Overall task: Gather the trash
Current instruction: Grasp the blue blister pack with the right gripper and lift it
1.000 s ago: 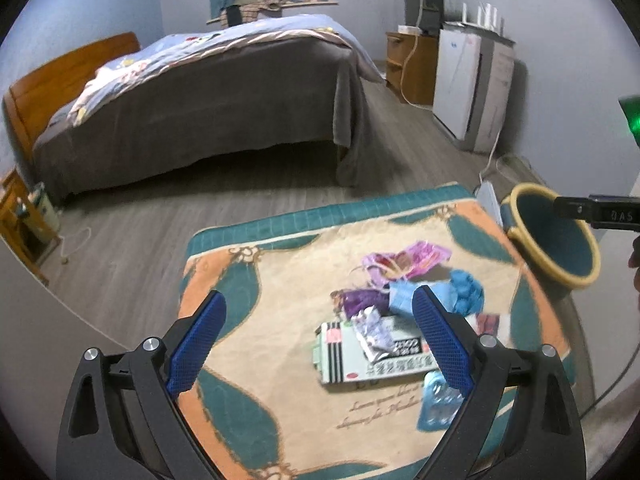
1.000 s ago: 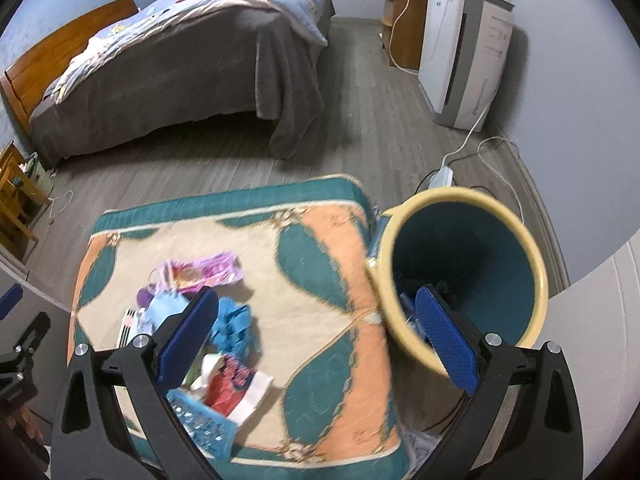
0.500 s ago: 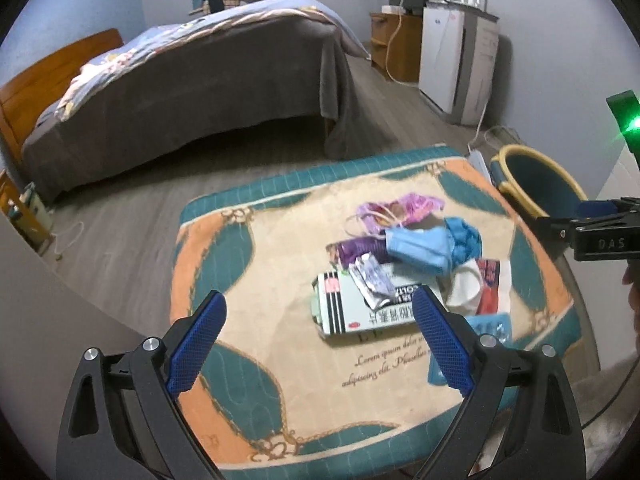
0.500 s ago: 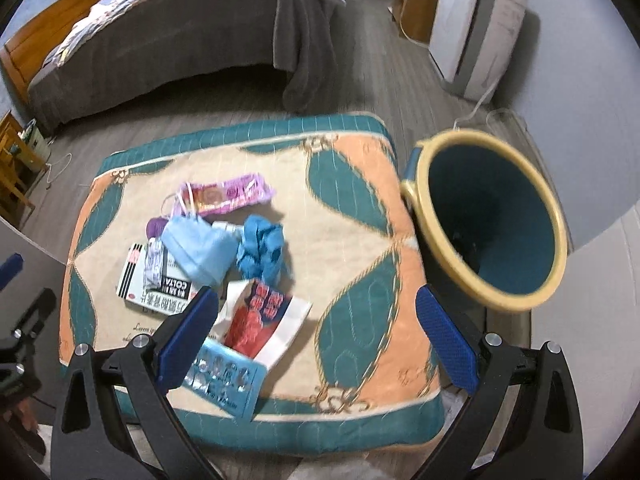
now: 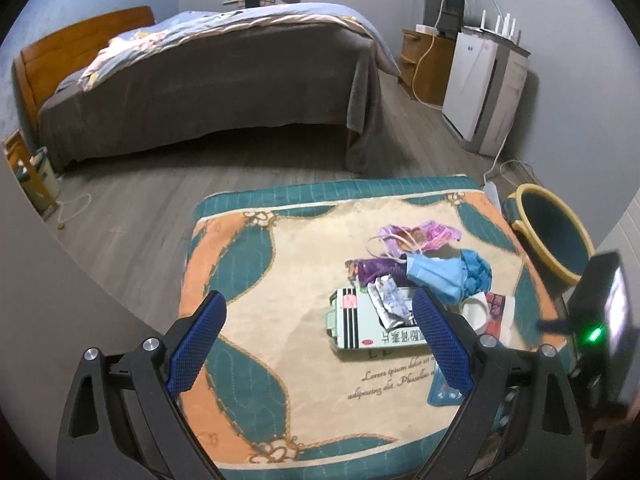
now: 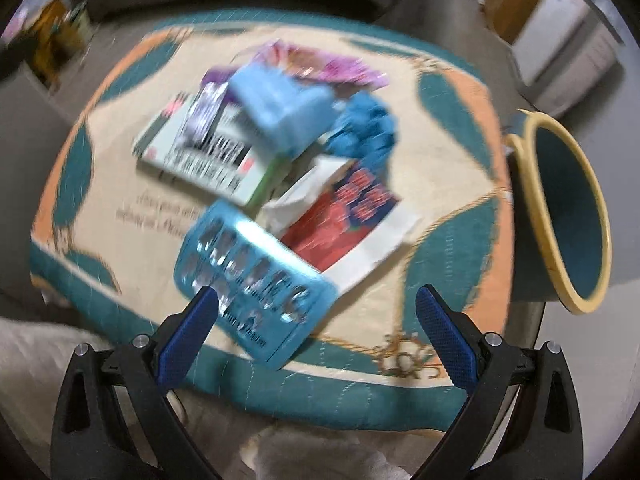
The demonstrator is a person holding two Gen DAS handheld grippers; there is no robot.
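Bed point(image 5: 208, 76): seen well beyond the far edge of the mat, a grey cover draped over its side and a wooden headboard at its left end.
Mat point(image 5: 280, 272): a cream, teal and orange patterned pad laid on the grey wood floor; taken as the landmark for every place below.
White appliance point(image 5: 484, 92): stood against the wall, far beyond the mat's far right corner, with a wooden cabinet beside it.
Bin point(image 5: 560, 240): a teal tub with a yellow rim, set just off the mat's right edge; its mouth is seen tilted toward the mat in the right wrist view point(image 6: 576, 216).
Trash pile: gathered on the right half of the mat, pieces overlapping.
Medicine box point(image 5: 380, 328): pale green and white, laid flat at the pile's left side, toward the mat's near edge, a crumpled foil piece resting on it.
Face mask point(image 5: 436, 276): light blue, laid over the box's far right corner.
Red and white wrapper point(image 6: 348, 220): laid on the mat to the right of the box, toward the near right corner.
Blister pack point(image 6: 256, 284): teal, laid at the mat's near edge, one end tucked under the red and white wrapper; blurred in the right wrist view.
Pink wrapper point(image 5: 420, 236): laid at the far side of the pile.
Blue crumpled piece point(image 5: 476, 272): laid beside the mask, toward the mat's right edge.
Left gripper point(image 5: 320, 336): held above the mat's near edge, spread wide, nothing between its pads.
Right gripper point(image 6: 316, 324): held above the mat's near edge over the blister pack, spread wide, nothing grasped.
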